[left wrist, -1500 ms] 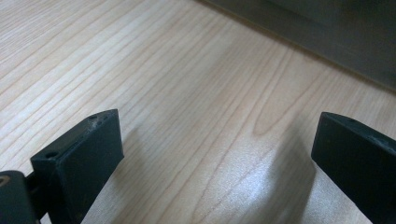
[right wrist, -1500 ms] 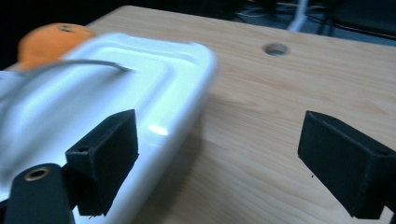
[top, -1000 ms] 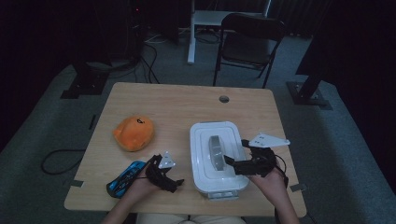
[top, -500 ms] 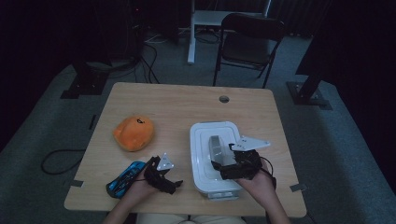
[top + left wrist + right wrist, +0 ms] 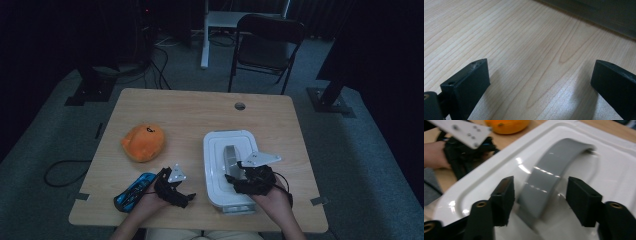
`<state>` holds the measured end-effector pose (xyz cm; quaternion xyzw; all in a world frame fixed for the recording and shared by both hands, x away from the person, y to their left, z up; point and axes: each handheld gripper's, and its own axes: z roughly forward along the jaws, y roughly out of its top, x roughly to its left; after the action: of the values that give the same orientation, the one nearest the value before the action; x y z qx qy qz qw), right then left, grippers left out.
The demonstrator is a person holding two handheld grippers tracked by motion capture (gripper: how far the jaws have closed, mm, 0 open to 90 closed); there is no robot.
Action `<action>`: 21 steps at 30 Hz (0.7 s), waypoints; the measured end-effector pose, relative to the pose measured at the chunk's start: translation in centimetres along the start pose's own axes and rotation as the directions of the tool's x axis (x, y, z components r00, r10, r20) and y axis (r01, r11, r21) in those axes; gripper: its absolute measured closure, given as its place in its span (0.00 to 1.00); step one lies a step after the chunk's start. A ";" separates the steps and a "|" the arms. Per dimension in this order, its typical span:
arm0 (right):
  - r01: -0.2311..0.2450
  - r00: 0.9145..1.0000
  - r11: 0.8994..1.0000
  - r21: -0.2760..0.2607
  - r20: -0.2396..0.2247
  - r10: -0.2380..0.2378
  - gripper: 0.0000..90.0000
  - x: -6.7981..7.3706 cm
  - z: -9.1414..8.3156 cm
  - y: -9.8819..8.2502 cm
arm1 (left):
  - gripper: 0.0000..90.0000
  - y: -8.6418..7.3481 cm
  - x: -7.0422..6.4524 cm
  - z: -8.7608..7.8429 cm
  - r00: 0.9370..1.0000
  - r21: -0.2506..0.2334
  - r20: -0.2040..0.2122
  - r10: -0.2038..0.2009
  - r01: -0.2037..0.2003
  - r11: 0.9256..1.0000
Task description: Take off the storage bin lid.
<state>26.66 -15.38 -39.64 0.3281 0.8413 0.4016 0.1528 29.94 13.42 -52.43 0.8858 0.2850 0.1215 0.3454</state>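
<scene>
The right gripper (image 5: 540,202) is over the white box (image 5: 216,150) on the table (image 5: 200,107), its jaws have just been closing around the grey handle (image 5: 554,177) between them, not yet pressing. The left gripper (image 5: 541,82) rests open on bare wood

The high view looks forward and down from above the person's side, taking in the whole counter (image 5: 200,107). The left gripper view skims bare wood at close range. The right gripper view sits close over the white box's grey handle (image 5: 549,180) (shared with the high view).
</scene>
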 end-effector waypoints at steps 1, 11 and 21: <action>0.001 1.000 1.000 -0.003 0.002 -0.001 0.46 0.2 0.1 0.0 | 0.03 0.0 0.0 0.0 1.000 0.000 0.000 0.000 0.000 1.000; -0.047 0.998 0.999 -0.009 -0.040 0.046 0.65 -0.2 0.1 -0.1 | 0.03 0.0 0.0 0.0 1.000 0.000 0.000 0.000 0.000 1.000; -0.107 0.990 0.994 -0.019 -0.091 0.105 0.73 -0.4 -0.2 -0.1 | 0.03 0.0 0.0 0.0 1.000 -0.003 -0.002 -0.001 0.001 1.000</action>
<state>26.85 -15.83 -39.55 0.3519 0.8240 0.4333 0.0969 29.93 13.41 -52.44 0.8850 0.2856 0.1226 0.3468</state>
